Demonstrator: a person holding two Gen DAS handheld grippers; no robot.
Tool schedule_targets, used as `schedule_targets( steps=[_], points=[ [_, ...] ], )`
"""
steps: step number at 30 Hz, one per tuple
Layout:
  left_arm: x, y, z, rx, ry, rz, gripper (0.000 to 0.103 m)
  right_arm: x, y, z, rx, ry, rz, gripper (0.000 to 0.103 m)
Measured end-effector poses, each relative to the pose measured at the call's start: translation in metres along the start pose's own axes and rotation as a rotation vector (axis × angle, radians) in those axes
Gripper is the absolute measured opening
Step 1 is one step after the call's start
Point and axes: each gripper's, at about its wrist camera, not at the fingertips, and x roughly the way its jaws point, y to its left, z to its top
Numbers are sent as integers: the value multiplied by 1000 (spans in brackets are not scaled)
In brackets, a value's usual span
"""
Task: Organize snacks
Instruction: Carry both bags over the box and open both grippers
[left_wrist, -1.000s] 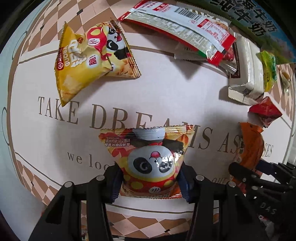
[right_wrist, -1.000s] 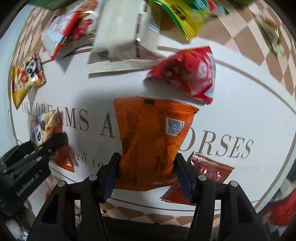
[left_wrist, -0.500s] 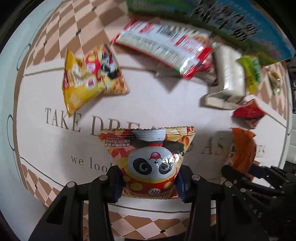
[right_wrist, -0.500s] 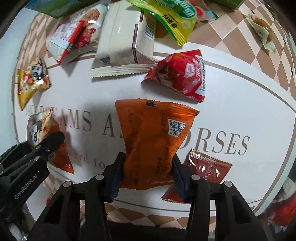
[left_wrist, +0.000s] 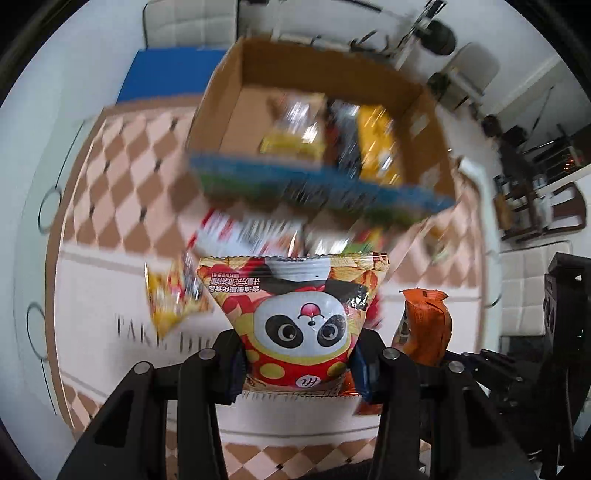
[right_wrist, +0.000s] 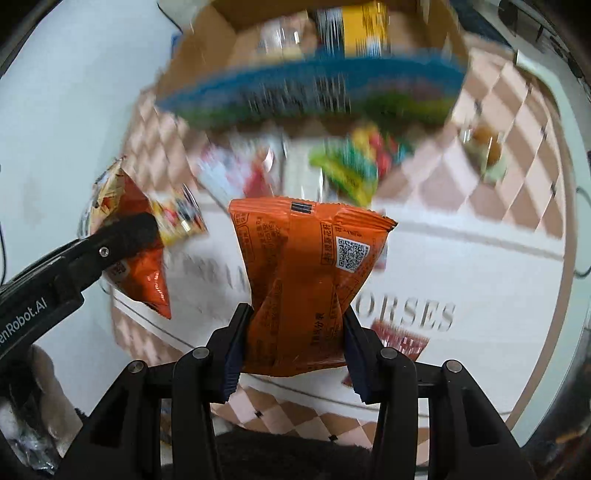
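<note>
My left gripper (left_wrist: 297, 363) is shut on a red and yellow panda snack bag (left_wrist: 299, 325), held up above the table. The right gripper (right_wrist: 291, 345) is shut on an orange snack bag (right_wrist: 306, 280), squeezed at its lower part. In the left wrist view the orange bag (left_wrist: 424, 325) shows at the right, beside the panda bag. In the right wrist view the panda bag (right_wrist: 136, 243) hangs at the left, in the left gripper's black fingers (right_wrist: 122, 236). Ahead stands an open cardboard box (left_wrist: 236, 110) with several blurred packets inside.
Blurred packets lie on the checked tablecloth (left_wrist: 122, 155): a yellow panda bag (left_wrist: 170, 299), a red and white packet (left_wrist: 236, 232), green packets (right_wrist: 347, 166), a small red sachet (right_wrist: 402, 339). Chairs and furniture (left_wrist: 532, 206) stand beyond the table at the right.
Both grippers have risen off the table with their bags and tilted up, so the cardboard box has come into view. The right jaws have squeezed tighter on the orange bag.
</note>
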Motion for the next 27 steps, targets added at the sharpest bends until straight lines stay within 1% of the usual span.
schedule_targets(
  steps=[1, 2, 3, 5, 7, 10, 12, 17, 18, 19, 22, 27],
  points=[
    [-5, -1, 9, 7, -16, -4, 43, -12, -1, 8, 1, -24, 6, 50],
    [-13, -3, 26, 13, -37, -7, 43, -21, 2, 18, 0, -52, 9, 50],
    [-18, -6, 37, 19, -46, -9, 43, -38, 1, 30, -2, -90, 8, 50],
    [-23, -8, 63, 29, -59, -19, 43, -55, 3, 55, 1, -138, 4, 50],
    [-21, -8, 92, 32, -63, -12, 43, -70, 2, 83, 5, -193, -13, 50],
    [-7, -6, 129, 35, -39, -8, 43, -80, -1, 126, 19, -245, -54, 50],
    [11, -2, 156, 34, -10, 9, 43, -79, -6, 158, 28, -262, -101, 50],
    [65, 10, 213, 53, 75, 102, 43, -57, -16, 221, 49, -234, -180, 50],
    [75, 14, 221, 52, 89, 119, 43, -50, -20, 235, 50, -221, -204, 50],
    [85, 17, 228, 59, 105, 130, 43, -44, -22, 242, 52, -213, -220, 50],
    [116, 30, 246, 68, 161, 139, 43, -22, -32, 270, 60, -176, -262, 50],
    [146, 46, 268, 35, 208, 165, 44, 5, -49, 303, 73, -130, -311, 50]
  ],
)
